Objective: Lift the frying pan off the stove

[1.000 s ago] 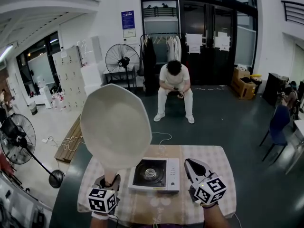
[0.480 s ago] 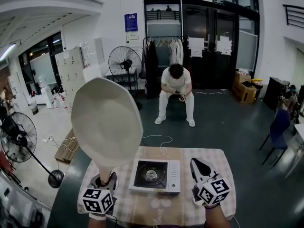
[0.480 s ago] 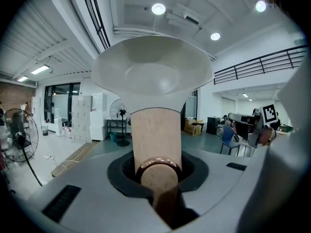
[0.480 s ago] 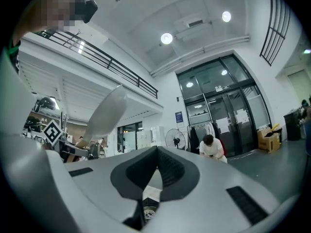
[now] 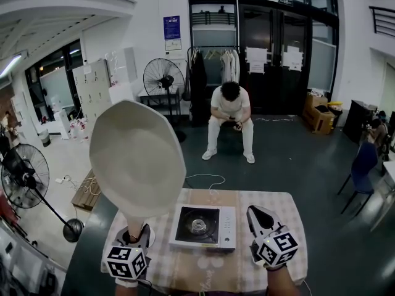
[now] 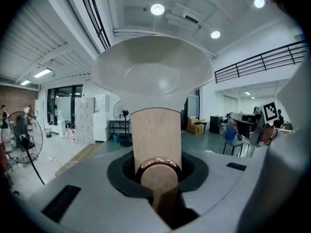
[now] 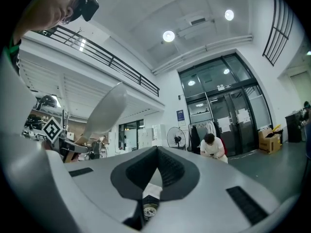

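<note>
The cream frying pan [image 5: 137, 159] hangs in the air left of the stove, tilted up on its edge with the bowl toward me. Its wooden handle [image 6: 155, 135] runs down into my left gripper [image 5: 137, 233], which is shut on it over the table's left part. In the left gripper view the pan [image 6: 151, 72] fills the space above my left gripper [image 6: 156, 171]. The portable gas stove [image 5: 203, 226] sits bare in the middle of the checked table [image 5: 203, 270]. My right gripper [image 5: 254, 213] stands shut and empty right of the stove. The right gripper [image 7: 156, 152] view shows the pan [image 7: 104, 110] at the left.
Beyond the table a person [image 5: 230, 119] sits on a stool, head down. A standing fan [image 5: 163, 78] is at the back and another fan [image 5: 24, 177] at the left. A wooden bench [image 5: 86, 190] lies left of the table, a blue chair [image 5: 364, 165] at the right.
The left gripper has carried the pan a little up and to the left, farther from the stove. The right gripper has stayed where it was.
</note>
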Tool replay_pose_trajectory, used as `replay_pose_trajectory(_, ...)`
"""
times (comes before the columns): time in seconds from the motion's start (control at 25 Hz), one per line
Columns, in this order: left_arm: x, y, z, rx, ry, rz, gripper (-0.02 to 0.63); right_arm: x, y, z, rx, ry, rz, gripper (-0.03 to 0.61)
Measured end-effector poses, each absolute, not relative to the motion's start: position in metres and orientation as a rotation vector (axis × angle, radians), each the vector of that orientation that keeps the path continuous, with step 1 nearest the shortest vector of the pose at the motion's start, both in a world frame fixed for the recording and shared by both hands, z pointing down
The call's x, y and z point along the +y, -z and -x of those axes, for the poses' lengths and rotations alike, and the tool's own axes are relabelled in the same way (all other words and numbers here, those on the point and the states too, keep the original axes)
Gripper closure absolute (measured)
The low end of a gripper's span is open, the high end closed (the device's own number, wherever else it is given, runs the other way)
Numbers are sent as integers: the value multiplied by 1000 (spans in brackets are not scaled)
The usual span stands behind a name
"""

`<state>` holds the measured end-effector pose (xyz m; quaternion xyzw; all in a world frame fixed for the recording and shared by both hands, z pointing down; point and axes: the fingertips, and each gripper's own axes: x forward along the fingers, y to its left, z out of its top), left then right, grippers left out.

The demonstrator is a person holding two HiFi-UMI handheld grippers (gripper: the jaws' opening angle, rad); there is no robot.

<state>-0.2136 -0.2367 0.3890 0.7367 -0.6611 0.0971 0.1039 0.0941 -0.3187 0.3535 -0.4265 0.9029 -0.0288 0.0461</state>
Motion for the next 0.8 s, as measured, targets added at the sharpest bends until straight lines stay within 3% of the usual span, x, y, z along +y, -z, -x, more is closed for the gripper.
replay_pose_trajectory(0.8,-233,-377,217,-1947,-270,-2186,508,-314,-351,-76,2788,103,1247,572)
